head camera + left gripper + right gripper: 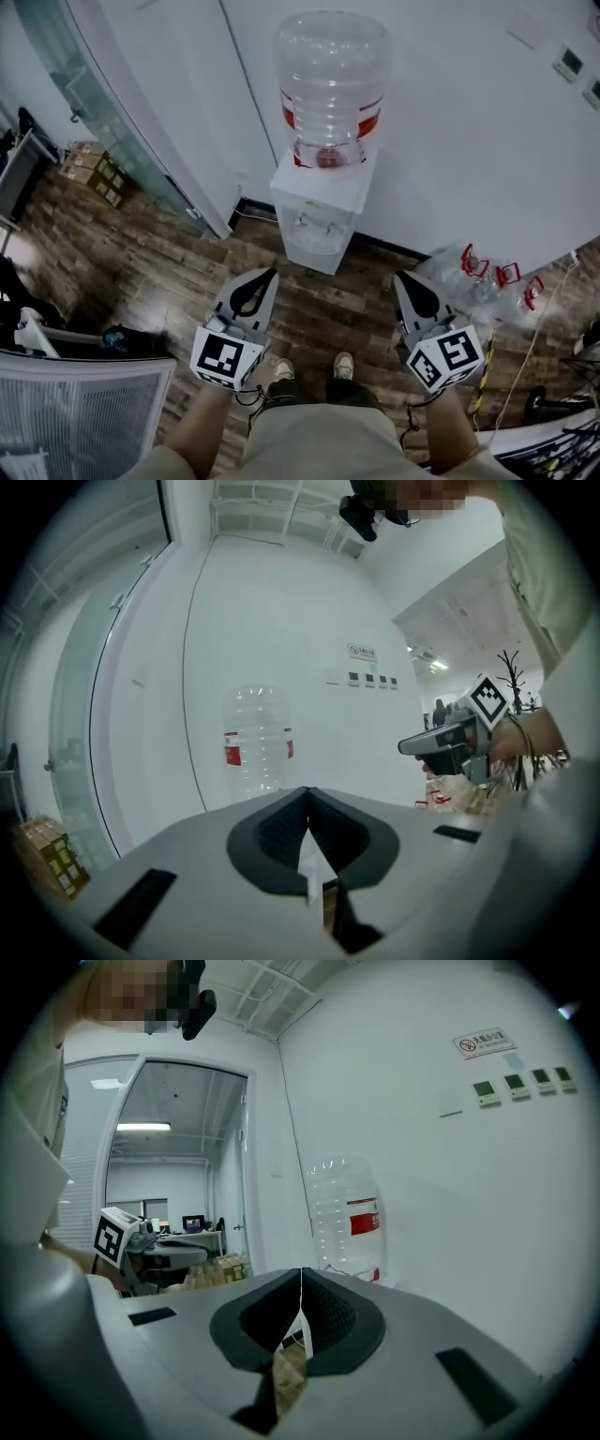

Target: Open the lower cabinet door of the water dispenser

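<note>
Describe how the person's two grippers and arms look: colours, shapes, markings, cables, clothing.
The left gripper and right gripper have light grey wedge-shaped bodies tapering to a tip, with dark ribbed pads inside. Each carries a white cube printed with black square markers. Thin black cables hang beneath them. The forearms are bare; the clothing is beige.

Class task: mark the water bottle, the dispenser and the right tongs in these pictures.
water bottle [330,75]: head view, on its clear wall above the red label.
dispenser [314,192]: head view, on its white top below the bottle neck.
right tongs [401,279]: head view, at the shut tips.
</note>
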